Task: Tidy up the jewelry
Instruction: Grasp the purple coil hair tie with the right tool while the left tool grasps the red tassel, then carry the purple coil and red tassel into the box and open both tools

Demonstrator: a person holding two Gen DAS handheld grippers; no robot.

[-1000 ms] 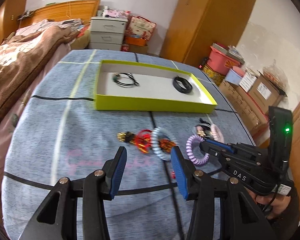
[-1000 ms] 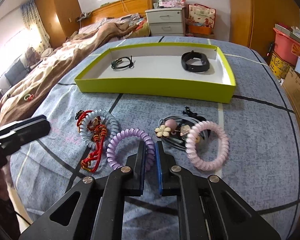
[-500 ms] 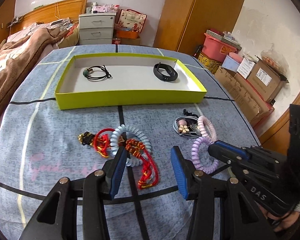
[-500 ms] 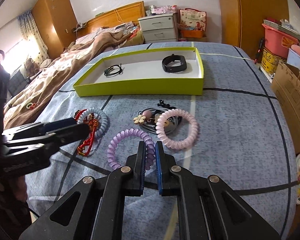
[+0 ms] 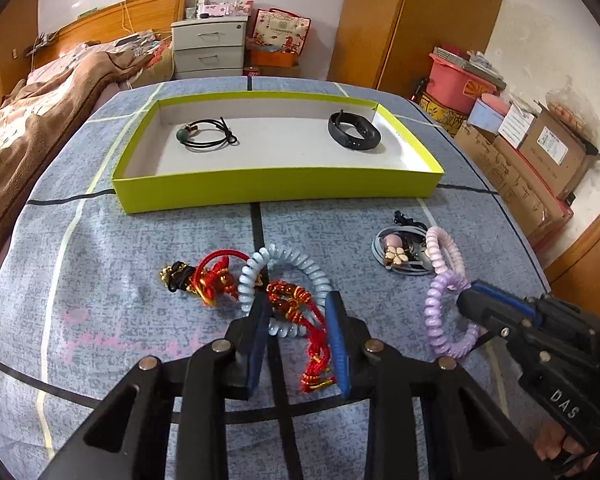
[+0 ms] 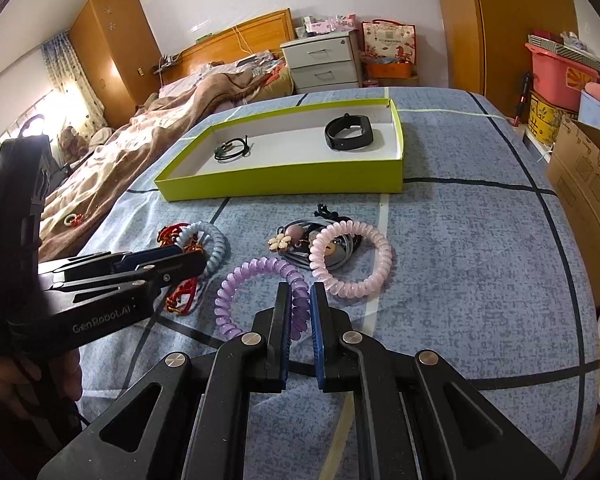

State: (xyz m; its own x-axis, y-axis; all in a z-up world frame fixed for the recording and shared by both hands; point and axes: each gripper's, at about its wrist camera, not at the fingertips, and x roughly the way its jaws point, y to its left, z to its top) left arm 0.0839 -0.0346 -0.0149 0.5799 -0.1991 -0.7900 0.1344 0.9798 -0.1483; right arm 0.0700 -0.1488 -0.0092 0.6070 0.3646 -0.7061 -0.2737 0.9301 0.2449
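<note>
The left claw (image 5: 298, 334) has just been closing; its pads now straddle the near arc of the pale blue coil band (image 5: 284, 280) and the red knotted cord (image 5: 314, 340) lying across it, both between the jaws, though whether the pads already press them I cannot tell. The right claw (image 6: 300, 320) is clamped on the near side of the purple coil band (image 6: 260, 292), which lies flat ahead of it; the pink coil band (image 6: 352, 260) and the grey ties with a flower charm (image 6: 296, 240) lie just beyond and to its right. The yellow-green tray (image 5: 276, 188) sits farther ahead of both claws, its long axis running across their line of reach; a black cord with a bead (image 5: 208, 136) and a black wristband (image 5: 354, 136) already rest inside, well apart, with bare floor between. Judged from this, the move is a lift over the tray's near wall; the tangled red cord may drag along; the cloth-covered bench (image 5: 120, 280) leaves open room on either side.
</note>
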